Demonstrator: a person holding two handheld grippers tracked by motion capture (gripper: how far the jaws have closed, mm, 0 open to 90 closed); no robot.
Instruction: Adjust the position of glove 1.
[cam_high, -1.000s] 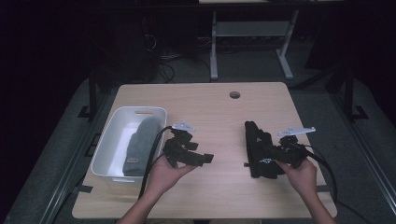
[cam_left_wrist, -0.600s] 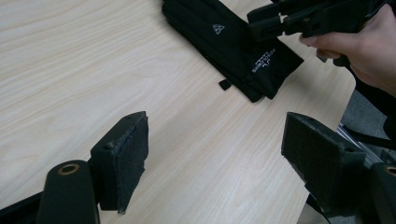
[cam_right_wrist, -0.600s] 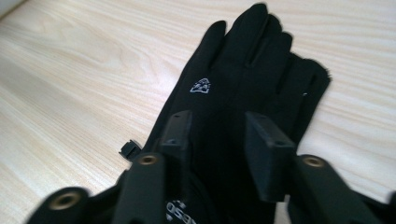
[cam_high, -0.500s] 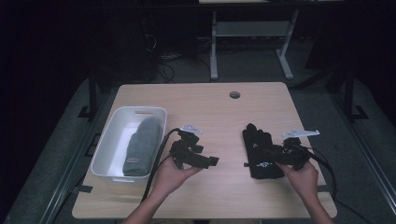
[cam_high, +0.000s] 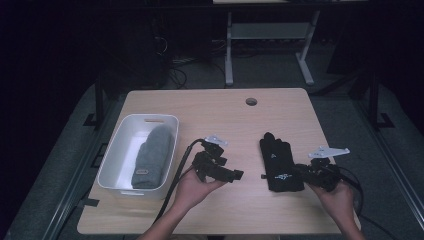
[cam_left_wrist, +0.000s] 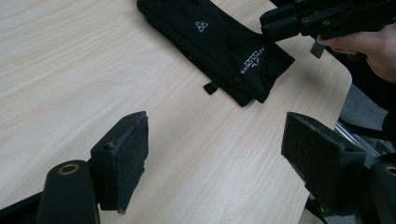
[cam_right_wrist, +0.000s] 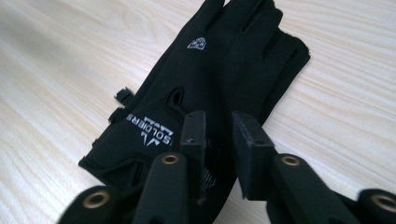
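- On the table (cam_high: 220, 110), high view: the black glove (cam_high: 280, 162) lies flat at your right, fingers pointing away from you and cuff toward your right hand. The right gripper (cam_high: 300, 172) sits at the cuff, likely because that edge is the easiest to pick up. The left gripper (cam_high: 235, 174) is held apart from the glove, over bare wood, and points toward it. A white tub (cam_high: 150, 118) with a grey cloth (cam_high: 152, 155) inside stands well to the left.
- Left gripper view: the left gripper (cam_left_wrist: 215, 154) has its jaws wide, with nothing between them except tabletop. It looks ready to help once the glove is lifted. The glove (cam_left_wrist: 224, 42) lies ahead, and the right gripper (cam_left_wrist: 280, 23) is over its cuff end.
- Right gripper view: the right gripper (cam_right_wrist: 219, 140) has just been closing its jaws, and now only a narrow gap is left. The tips are over the cuff, but you cannot tell whether they have caught a fold of it. The glove (cam_right_wrist: 224, 70) is thin, matte black fabric. It has a small white emblem on the back, white lettering near the cuff and a little side tab.
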